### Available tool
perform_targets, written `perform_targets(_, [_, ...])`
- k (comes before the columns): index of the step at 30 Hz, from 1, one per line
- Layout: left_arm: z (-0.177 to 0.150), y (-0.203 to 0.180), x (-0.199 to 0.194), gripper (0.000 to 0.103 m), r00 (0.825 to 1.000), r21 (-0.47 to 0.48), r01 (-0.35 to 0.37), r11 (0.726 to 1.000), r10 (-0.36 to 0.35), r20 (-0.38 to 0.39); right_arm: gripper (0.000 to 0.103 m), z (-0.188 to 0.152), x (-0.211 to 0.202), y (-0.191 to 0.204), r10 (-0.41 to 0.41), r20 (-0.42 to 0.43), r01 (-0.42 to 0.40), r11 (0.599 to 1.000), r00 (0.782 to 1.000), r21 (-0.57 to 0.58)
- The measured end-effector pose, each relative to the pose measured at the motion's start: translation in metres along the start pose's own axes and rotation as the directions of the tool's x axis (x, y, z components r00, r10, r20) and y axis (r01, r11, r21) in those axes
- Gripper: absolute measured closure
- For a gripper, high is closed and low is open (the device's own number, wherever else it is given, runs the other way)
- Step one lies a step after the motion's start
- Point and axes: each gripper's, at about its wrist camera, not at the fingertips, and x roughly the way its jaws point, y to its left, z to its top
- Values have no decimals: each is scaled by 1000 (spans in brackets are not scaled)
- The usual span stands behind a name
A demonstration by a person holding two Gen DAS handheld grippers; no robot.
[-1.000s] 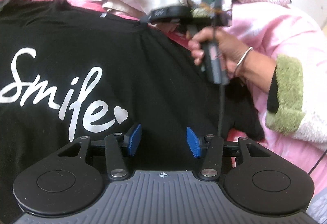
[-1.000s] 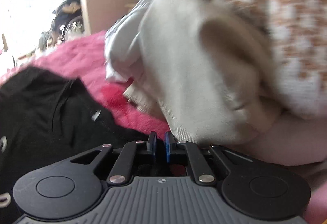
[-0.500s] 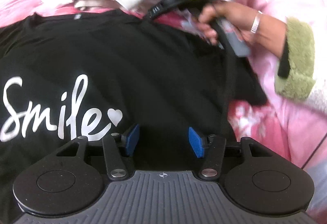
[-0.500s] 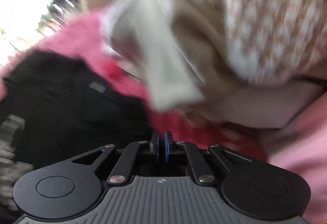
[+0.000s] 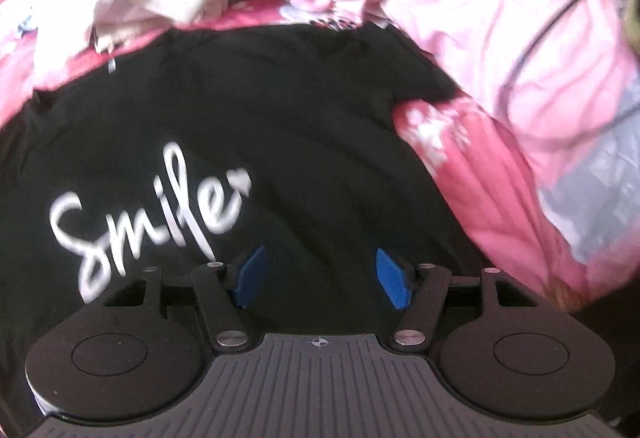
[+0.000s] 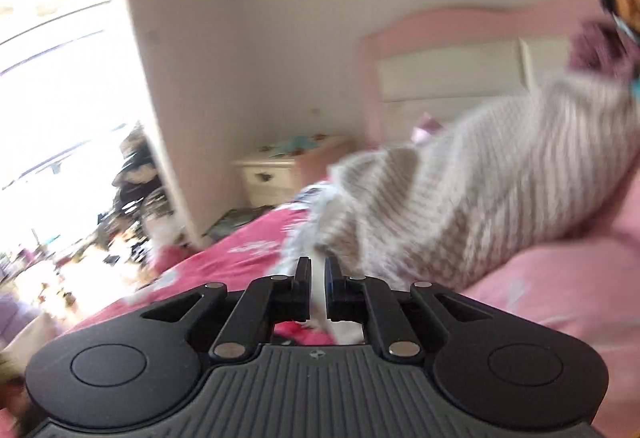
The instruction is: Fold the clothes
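The black T-shirt (image 5: 280, 110) lies spread on the pink bedding (image 5: 492, 206), directly ahead of and under the left gripper (image 5: 316, 278), whose blue fingers stand wide and empty; its collar points away. The right gripper (image 6: 317, 270), fingers narrowed to a slit with pale cloth showing between, points up off the bed at a checked garment (image 6: 500, 190); the left is nearer the shirt.

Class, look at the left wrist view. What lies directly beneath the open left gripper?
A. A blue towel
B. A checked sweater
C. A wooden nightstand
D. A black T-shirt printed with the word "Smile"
D: the left gripper has its blue pads spread apart over the black T-shirt, whose white "Smile" lettering shows just left of the fingers.
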Motion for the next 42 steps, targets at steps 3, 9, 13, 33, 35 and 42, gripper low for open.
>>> perform_targets(3, [-18, -3, -4, 41, 999, 0, 40, 999, -40, 12, 74, 7, -16, 20, 81, -189, -76, 996, 979, 36])
perform_targets(9, [-41, -33, -11, 41, 991, 70, 123, 990, -126, 39, 73, -120, 58, 24, 139, -559, 52, 949, 818, 311])
perform_targets(13, [-56, -61, -17, 41, 979, 128, 197, 972, -202, 30, 76, -191, 87, -11, 74, -612, 279, 842, 787, 461])
perform_targets(33, [-90, -129, 25, 47, 931, 250, 360, 899, -332, -151, 103, -221, 96, -36, -144, -549, 380, 858, 824, 346])
perform_targets(35, [-92, -131, 26, 47, 932, 261, 359, 896, -329, -155, 103, -223, 100, -30, -185, -549, 392, 874, 815, 287])
perform_targets(42, [-93, -129, 22, 47, 932, 257, 360, 897, -332, -149, 98, -223, 88, -26, -8, -550, 294, 852, 835, 433])
